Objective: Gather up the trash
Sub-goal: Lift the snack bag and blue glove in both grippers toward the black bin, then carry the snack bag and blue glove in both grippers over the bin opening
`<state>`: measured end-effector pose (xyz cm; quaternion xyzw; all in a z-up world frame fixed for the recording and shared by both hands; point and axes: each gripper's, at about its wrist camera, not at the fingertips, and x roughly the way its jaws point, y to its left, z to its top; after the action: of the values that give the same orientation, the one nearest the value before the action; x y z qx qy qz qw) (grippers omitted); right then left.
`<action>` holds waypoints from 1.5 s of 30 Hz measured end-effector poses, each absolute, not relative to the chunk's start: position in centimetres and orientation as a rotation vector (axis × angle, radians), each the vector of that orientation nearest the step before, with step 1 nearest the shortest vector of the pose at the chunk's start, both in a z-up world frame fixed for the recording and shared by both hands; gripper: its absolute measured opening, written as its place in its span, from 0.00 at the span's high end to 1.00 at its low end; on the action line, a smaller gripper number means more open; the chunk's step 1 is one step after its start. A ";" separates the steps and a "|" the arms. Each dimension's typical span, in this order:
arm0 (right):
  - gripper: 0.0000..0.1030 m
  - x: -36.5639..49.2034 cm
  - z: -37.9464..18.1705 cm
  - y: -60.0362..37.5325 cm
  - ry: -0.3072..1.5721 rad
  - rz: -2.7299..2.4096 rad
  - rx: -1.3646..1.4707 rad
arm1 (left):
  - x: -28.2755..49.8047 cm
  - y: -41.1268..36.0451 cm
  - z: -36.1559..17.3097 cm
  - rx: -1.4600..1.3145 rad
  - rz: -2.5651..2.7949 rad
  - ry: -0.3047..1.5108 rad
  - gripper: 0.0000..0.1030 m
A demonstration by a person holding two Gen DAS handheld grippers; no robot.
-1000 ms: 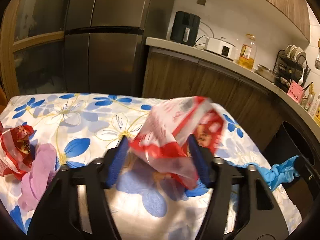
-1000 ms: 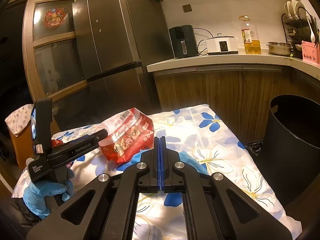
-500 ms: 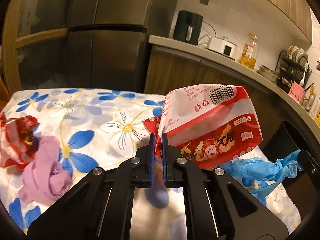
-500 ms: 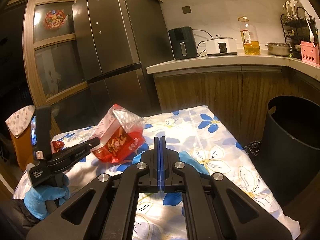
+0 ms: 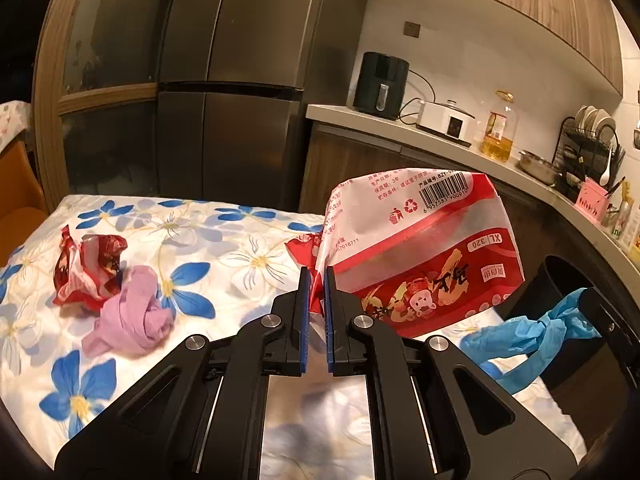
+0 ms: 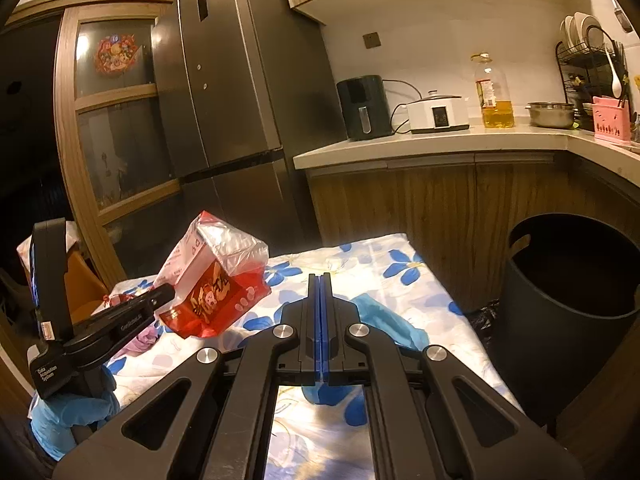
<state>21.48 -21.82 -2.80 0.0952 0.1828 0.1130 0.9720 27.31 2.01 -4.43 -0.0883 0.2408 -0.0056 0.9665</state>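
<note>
Here, floral tablecloth (image 5: 248, 248) (kitchen, w/ fridge (image 5: 240, 80))

Warm, yellowish indoor light fills the kitchen, brightest on the white wall (image 6: 432, 40) to the far right, while the doorway on the left sinks into darkness. Glare whitens the near tablecloth (image 5: 240, 248), and the fisheye bends the cabinets and blackens the corners; both views look sharp.

"xl 320" on red bag (image 5: 420, 252)

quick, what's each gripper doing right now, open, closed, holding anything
Left gripper: closed on the red snack bag, lifted off the table.
Right gripper: closed, holding nothing.
</note>
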 end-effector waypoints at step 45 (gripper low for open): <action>0.99 17.2 2.7 -40.5 0.217 -0.099 0.247 | 27.7 -22.7 0.6 -0.041 -0.338 0.428 0.95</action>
<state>17.19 -40.51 2.65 0.1231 0.1080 -0.0492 0.9853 27.69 -22.66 0.57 -0.0205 0.2115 -0.1668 0.9628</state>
